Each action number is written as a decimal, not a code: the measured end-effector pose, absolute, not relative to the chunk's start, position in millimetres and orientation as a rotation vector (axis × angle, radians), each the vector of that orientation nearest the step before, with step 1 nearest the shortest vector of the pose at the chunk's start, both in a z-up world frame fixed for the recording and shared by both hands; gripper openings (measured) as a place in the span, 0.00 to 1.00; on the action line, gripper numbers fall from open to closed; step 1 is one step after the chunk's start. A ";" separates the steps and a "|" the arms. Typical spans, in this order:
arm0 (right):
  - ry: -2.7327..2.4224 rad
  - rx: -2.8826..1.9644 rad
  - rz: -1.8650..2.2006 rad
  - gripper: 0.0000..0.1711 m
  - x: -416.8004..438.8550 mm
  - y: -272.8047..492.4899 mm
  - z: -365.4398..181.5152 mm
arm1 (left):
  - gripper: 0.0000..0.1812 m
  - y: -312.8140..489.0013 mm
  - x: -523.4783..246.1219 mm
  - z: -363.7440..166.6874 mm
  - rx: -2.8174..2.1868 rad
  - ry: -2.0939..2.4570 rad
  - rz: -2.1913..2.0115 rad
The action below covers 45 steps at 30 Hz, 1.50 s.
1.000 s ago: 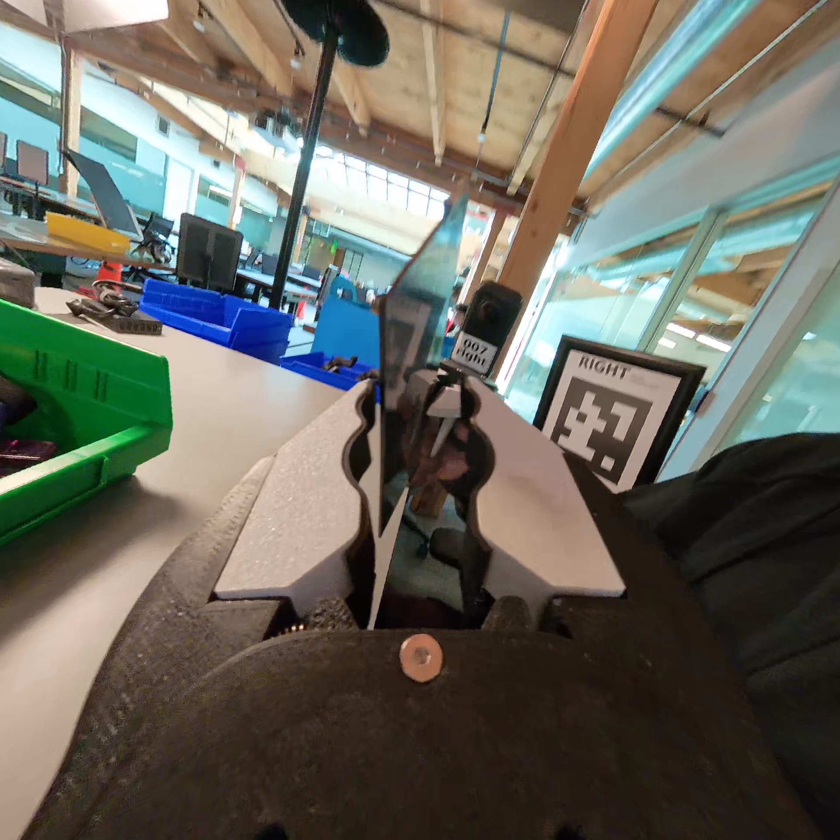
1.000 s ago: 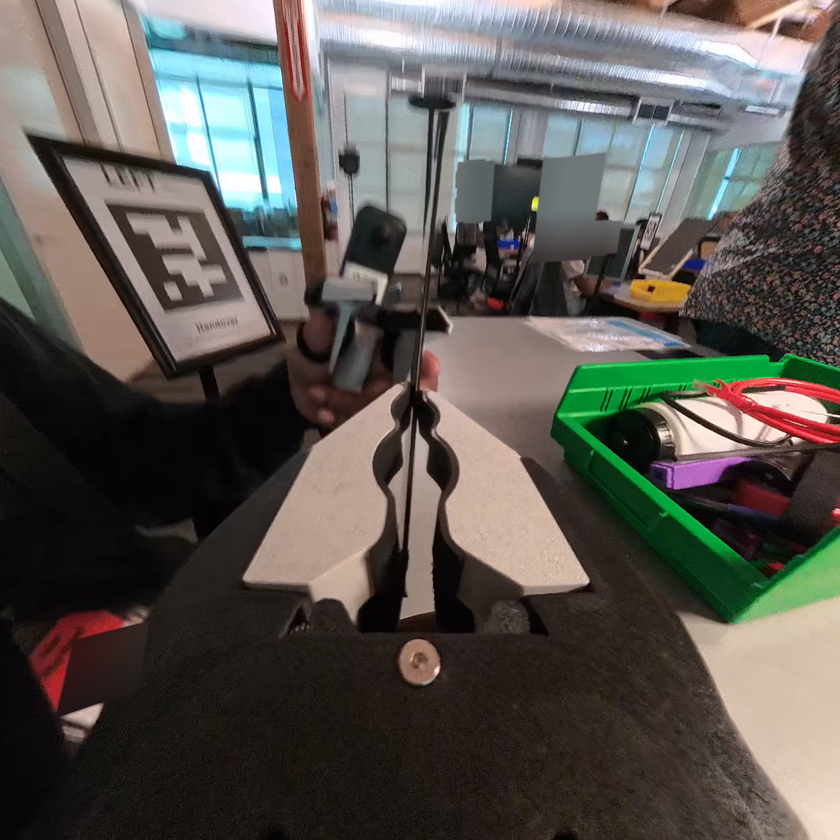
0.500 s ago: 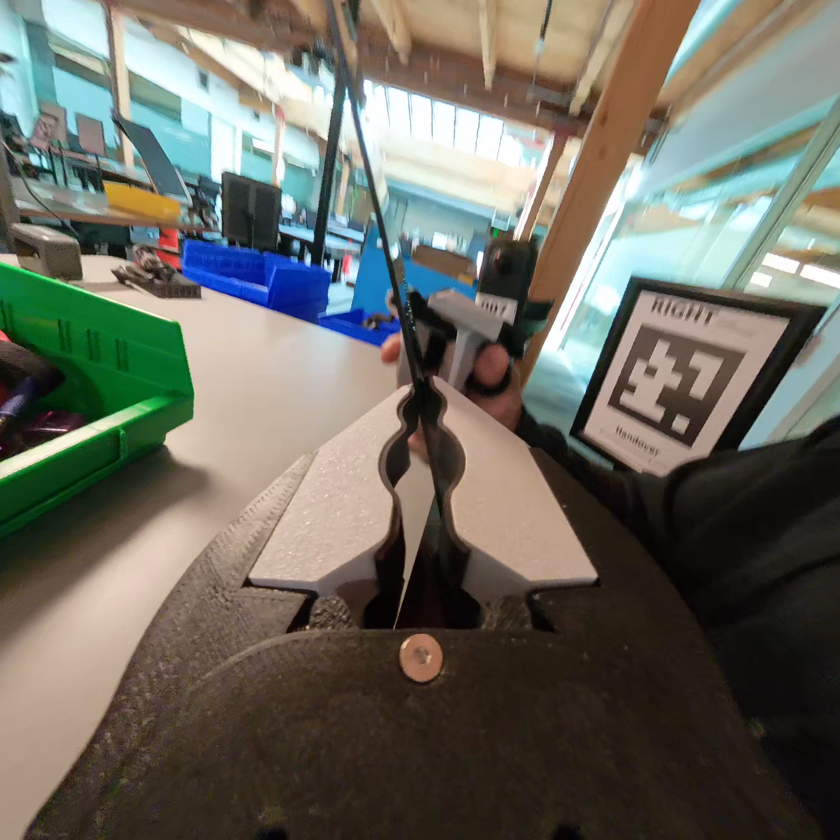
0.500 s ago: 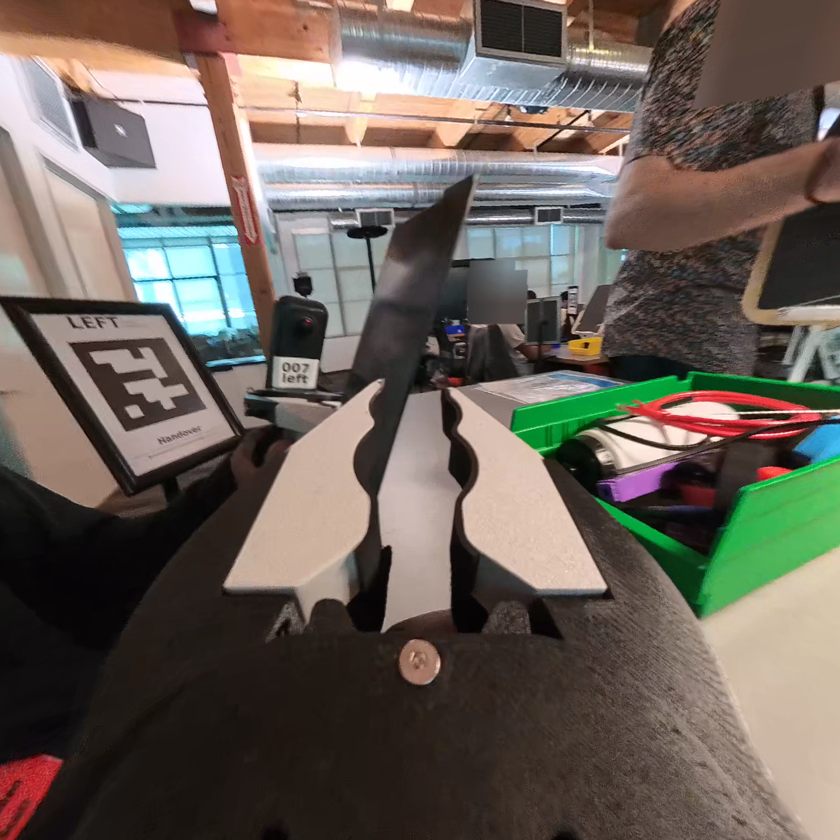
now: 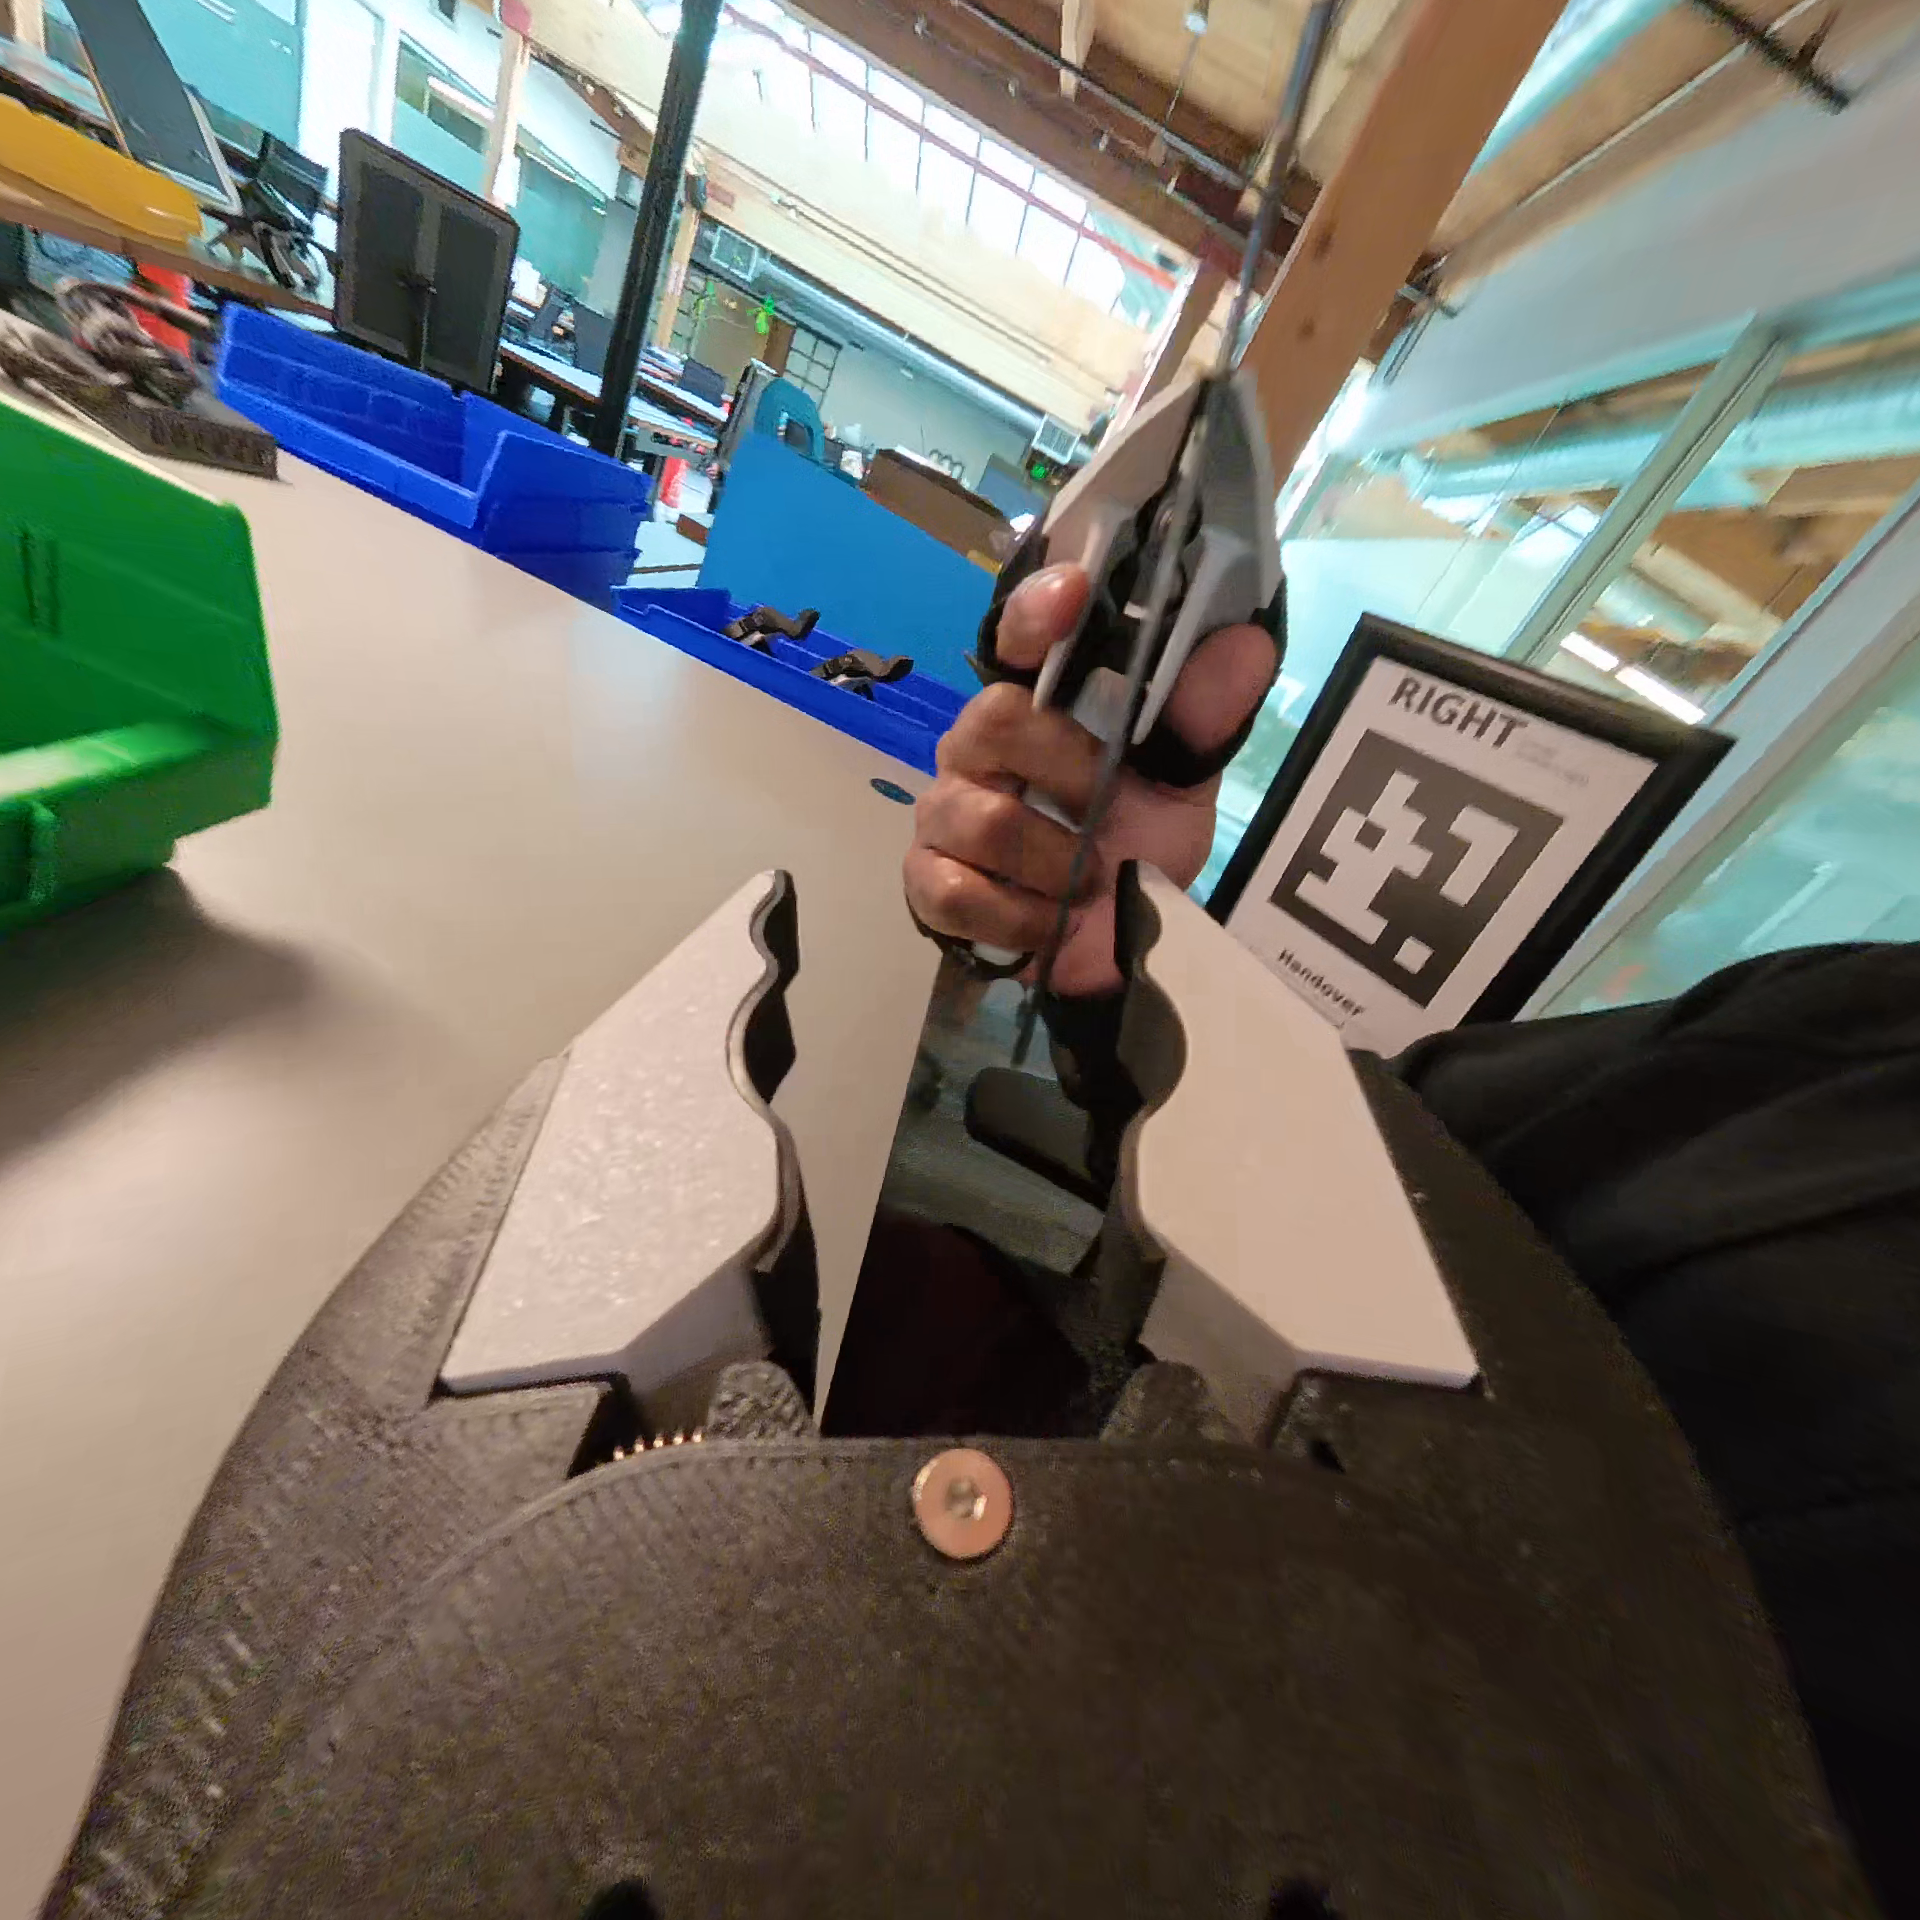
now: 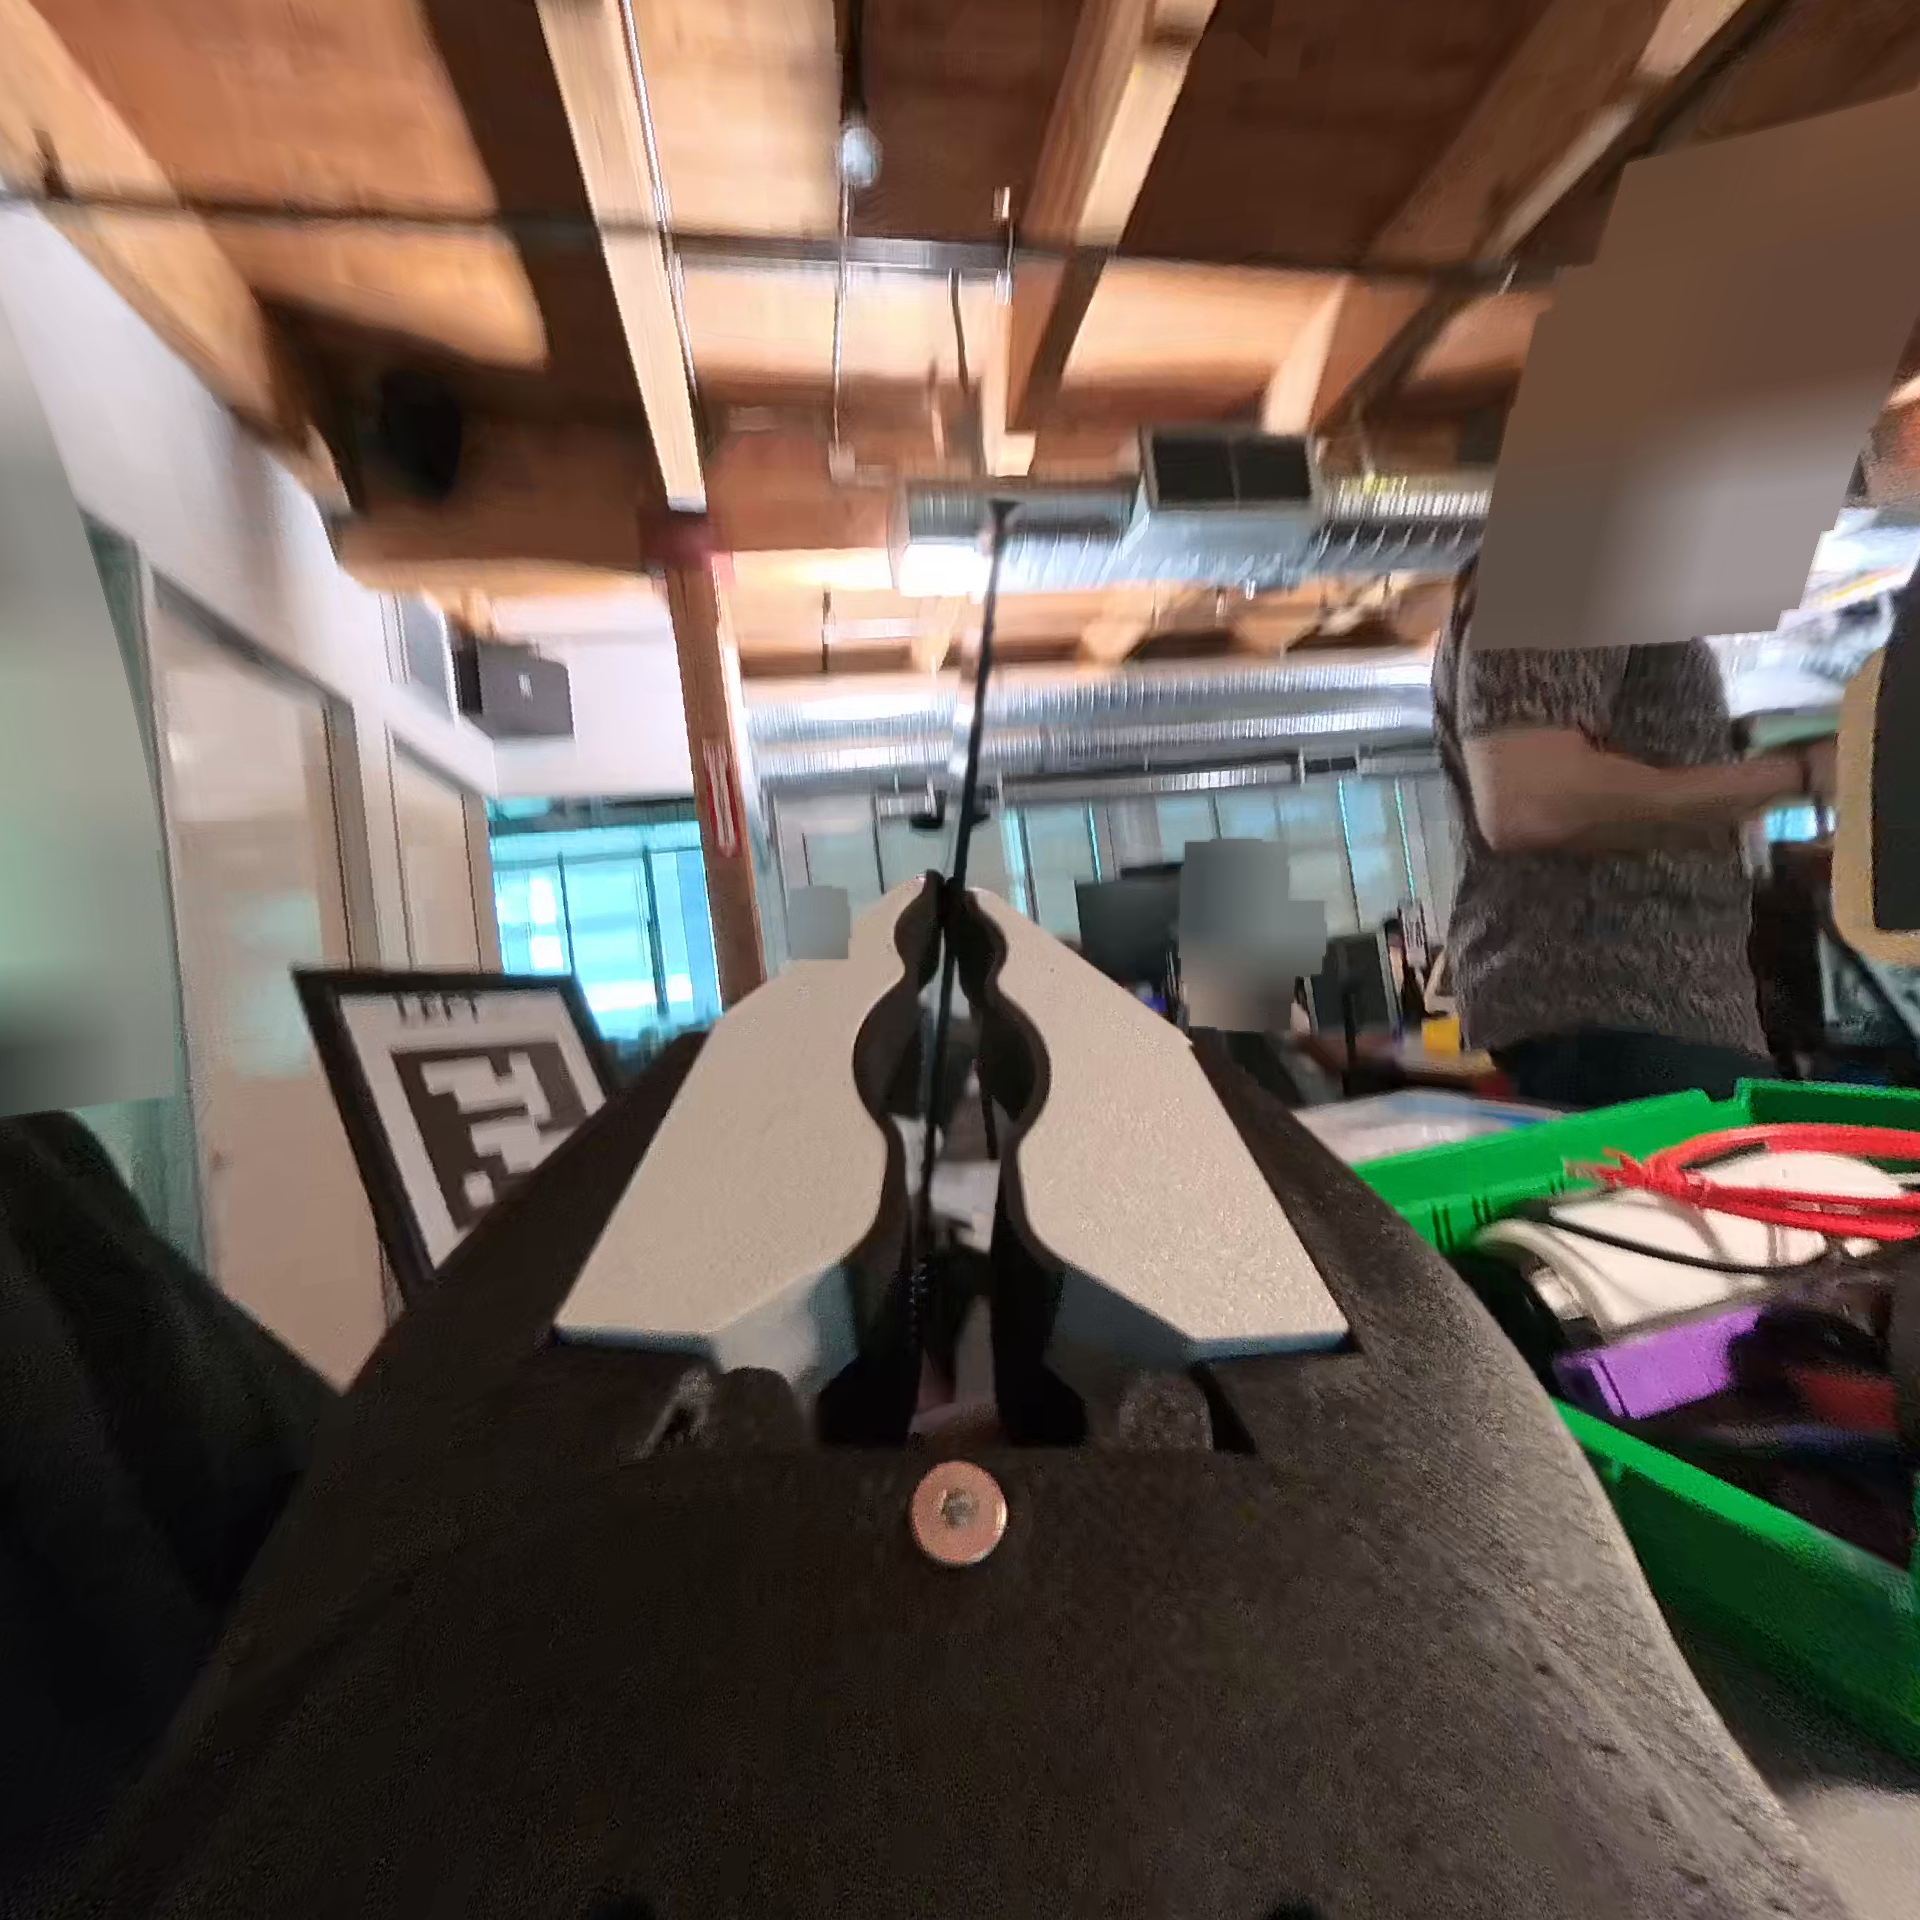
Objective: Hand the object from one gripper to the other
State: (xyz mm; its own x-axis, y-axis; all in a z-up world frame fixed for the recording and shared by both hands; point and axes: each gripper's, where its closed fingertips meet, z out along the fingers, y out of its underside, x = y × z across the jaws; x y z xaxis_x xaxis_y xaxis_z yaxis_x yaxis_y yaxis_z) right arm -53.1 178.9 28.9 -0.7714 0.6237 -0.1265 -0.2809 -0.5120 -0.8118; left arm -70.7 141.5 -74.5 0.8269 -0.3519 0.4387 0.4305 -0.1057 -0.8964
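Black flat object [image 6: 961, 831] pinched in right tongs [image 6: 943, 883]; left tongs [image 5: 956, 904] agape.

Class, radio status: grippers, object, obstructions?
Left gripper open, empty. Right gripper shut on thin black flat strip. Nothing blocking.

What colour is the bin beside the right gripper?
Green; the right wrist view shows it best.

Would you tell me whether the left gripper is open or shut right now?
Open. The left gripper shows a wide gap between its grey fingers, and the thin black object hangs from the right gripper instead.
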 end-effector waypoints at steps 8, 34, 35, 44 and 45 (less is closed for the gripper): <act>-0.966 -0.696 2.305 0.03 -70.1 199.0 21.6 | 0.01 140.6 -63.2 -48.8 -1.309 -0.041 -0.744; -1.740 -0.378 0.746 0.31 -79.6 193.0 -52.8 | 0.02 96.3 -67.0 -97.9 -1.998 0.362 0.099; -1.789 -0.371 0.730 0.30 -80.1 191.4 -62.9 | 0.02 94.8 -68.3 -103.1 -2.021 0.392 0.135; -2.107 -0.326 0.610 0.08 -76.5 172.9 -125.2 | 0.02 89.4 -69.5 -104.1 -2.010 0.500 0.258; -2.105 -0.328 0.603 0.07 -79.3 172.6 -126.6 | 0.02 90.0 -71.6 -101.3 -1.995 0.492 0.276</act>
